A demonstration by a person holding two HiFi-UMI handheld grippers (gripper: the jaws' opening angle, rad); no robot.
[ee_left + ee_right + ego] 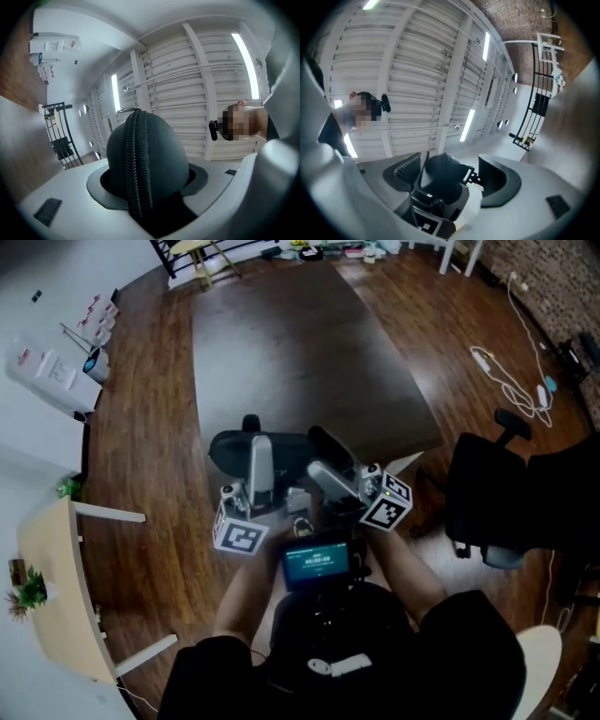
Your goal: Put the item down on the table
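Black zippered case (pixel 145 150) clamped in left hand-held gripper (pixel 150 183); right hand-held gripper (pixel 450 176) apart, apparently empty.

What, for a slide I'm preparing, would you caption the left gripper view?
Left gripper holding a dark zippered case between its jaws, aimed up at a slatted white ceiling.

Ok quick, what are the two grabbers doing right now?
Left gripper: closed on the dark zippered case.
Right gripper: open, holding nothing.

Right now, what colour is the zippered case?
Black; the zippered case shows best in the left gripper view.
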